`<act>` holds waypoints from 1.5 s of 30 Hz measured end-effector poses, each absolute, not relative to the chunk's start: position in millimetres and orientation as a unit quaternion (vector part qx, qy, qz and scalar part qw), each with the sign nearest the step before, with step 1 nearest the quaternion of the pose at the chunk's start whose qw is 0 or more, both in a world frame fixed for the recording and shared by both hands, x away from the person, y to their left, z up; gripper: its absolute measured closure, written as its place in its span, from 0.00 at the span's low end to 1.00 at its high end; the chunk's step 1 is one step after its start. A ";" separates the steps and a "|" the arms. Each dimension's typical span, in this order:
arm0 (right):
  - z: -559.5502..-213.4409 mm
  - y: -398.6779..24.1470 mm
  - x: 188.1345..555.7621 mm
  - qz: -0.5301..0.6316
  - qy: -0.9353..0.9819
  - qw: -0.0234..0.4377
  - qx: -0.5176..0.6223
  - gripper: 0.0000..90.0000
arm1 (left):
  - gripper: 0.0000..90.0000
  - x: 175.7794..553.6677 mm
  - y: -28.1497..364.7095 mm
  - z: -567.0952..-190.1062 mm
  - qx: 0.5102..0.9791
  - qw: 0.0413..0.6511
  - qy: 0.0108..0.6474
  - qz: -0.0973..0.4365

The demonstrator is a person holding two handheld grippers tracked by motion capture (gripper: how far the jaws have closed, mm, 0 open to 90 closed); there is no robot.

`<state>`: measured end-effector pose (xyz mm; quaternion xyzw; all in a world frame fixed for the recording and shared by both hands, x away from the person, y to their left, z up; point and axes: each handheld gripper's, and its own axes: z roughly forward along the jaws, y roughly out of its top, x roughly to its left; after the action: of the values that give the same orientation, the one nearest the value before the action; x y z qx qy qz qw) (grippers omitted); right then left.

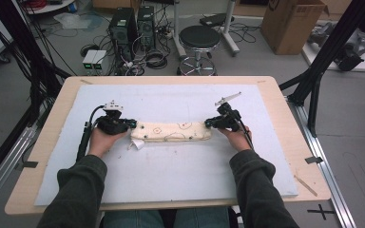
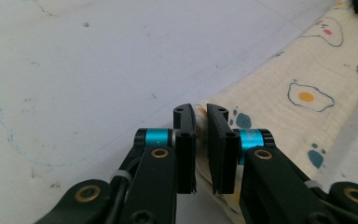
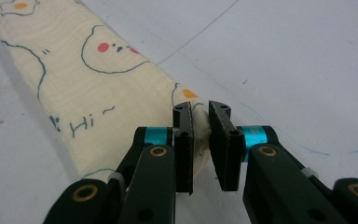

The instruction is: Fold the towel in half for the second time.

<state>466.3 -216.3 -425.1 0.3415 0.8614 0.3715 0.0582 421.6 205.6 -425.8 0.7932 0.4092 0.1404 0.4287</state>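
A cream cloth (image 1: 171,131) printed with fried eggs and small faces lies folded into a long narrow band across the middle of the white mat (image 1: 171,175). My left gripper (image 1: 132,123) is shut on the band's left end, and in the left gripper view the cloth (image 2: 289,88) edge is pinched between the gripper's (image 2: 201,112) nearly closed jaws. At the band's right end my right gripper (image 1: 210,123) is shut too. In the right gripper view a corner of the cloth (image 3: 98,79) sits between the gripper's (image 3: 201,109) jaws. A white tag (image 1: 137,145) sticks out under the band's left end.
The mat covers most of a wooden table (image 1: 28,175). A thin wooden stick (image 1: 305,185) lies on the table's right edge. On the floor beyond the table stand a black stool (image 1: 199,38), computer towers (image 1: 123,26) and a cardboard box (image 1: 290,21).
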 end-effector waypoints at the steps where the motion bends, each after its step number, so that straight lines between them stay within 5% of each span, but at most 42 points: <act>1: -426.2 -215.8 466.9 0.369 0.863 0.060 0.341 0.89 | 0.91 422.8 205.6 -427.4 0.793 0.427 0.411 0.141; 19: -409.3 -223.7 456.8 0.422 0.835 0.060 0.348 0.49 | 0.55 414.0 215.1 -412.9 0.776 0.451 0.420 0.138; 45: -391.9 -227.8 439.9 0.437 0.824 0.073 0.354 0.29 | 0.48 391.0 210.7 -391.2 0.785 0.463 0.386 0.142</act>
<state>439.9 -227.8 -391.9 0.3538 0.8238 0.4368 0.0729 391.0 210.7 -391.2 0.7852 0.3857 0.1420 0.4633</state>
